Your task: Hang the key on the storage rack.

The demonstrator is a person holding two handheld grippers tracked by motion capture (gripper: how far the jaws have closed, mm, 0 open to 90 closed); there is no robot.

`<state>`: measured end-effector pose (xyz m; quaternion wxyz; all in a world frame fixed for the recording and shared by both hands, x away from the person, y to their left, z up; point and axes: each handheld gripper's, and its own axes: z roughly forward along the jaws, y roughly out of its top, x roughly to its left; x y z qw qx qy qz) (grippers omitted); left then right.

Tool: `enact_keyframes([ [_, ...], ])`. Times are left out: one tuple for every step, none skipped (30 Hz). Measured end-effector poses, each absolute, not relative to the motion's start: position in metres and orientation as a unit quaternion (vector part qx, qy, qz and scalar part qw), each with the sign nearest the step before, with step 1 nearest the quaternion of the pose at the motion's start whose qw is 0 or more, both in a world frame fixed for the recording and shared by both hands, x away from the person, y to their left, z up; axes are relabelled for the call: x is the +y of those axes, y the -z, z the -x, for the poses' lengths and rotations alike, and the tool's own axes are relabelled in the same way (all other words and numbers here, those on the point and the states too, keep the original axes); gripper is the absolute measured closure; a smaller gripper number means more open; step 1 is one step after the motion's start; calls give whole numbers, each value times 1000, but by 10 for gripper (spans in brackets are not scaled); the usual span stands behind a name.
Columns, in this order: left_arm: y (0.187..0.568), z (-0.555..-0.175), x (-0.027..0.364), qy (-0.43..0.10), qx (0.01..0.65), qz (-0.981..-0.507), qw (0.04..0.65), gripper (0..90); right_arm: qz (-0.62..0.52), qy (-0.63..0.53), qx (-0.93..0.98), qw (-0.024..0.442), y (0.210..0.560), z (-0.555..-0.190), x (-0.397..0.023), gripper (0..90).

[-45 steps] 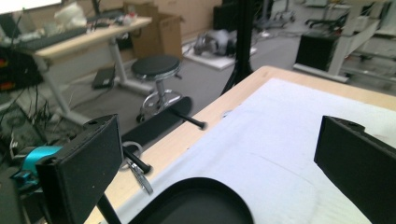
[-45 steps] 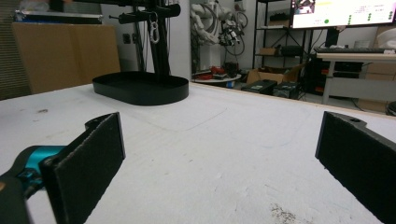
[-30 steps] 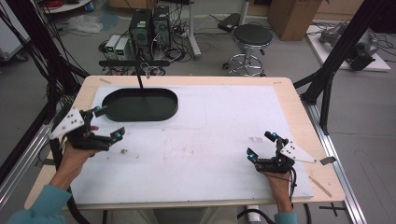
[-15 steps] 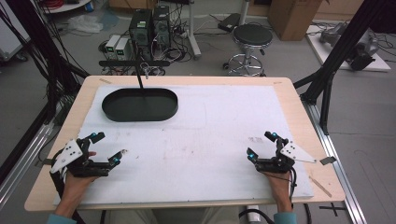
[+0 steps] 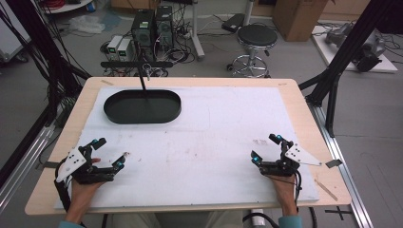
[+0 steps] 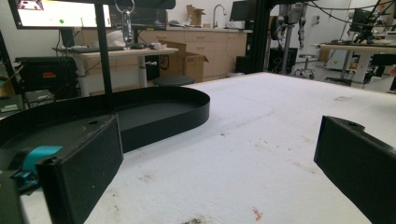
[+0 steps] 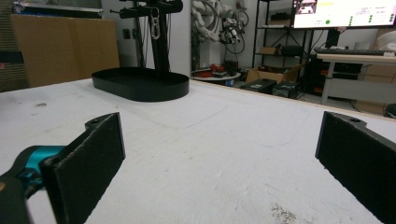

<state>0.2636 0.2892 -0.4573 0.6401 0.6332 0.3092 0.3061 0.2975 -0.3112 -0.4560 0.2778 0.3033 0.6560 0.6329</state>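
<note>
Both grippers rest low on the white mat [image 5: 209, 137], one at each near corner, and neither holds anything. The left gripper [image 5: 108, 153] has its jaws spread wide, with bare mat between them in the left gripper view. The right gripper [image 5: 264, 147] is spread just as wide, and its own view shows bare mat between its jaws too. The nearest thing to work with is the black tray [image 5: 142, 106], an oval dish with a low wall. It sits ahead of the left gripper and a little to its left in that gripper's view, fairly near; from the right gripper it lies far ahead and to the left, well apart. A thin black post [image 5: 142, 81] rises from the tray, with a metal clip [image 6: 125, 18] hanging from the bar above it. The tray looks empty, as far as its floor can be seen. I judge this to be a resting pose, with the hands parked and no reach begun. If the tray is the aim, the next move falls to the left gripper: lift off the mat, travel forward to the near wall, and set one jaw inside and one outside the rim before closing. The wall is thin and low, so the jaws need to come down squarely on it, and keep clear of the post
</note>
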Motion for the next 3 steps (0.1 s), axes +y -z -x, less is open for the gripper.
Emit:
enact_keyframes([
  [457, -263, 290, -307, 307, -631, 643, 17, -303, -631, 657, 279, 456, -298, -311, 7],
  [458, -263, 290, -308, 307, -629, 645, 17, -304, -630, 658, 278, 456, -297, -311, 7],
  [458, -263, 291, -308, 309, -626, 647, 17, -303, -628, 660, 279, 456, -298, -311, 7],
])
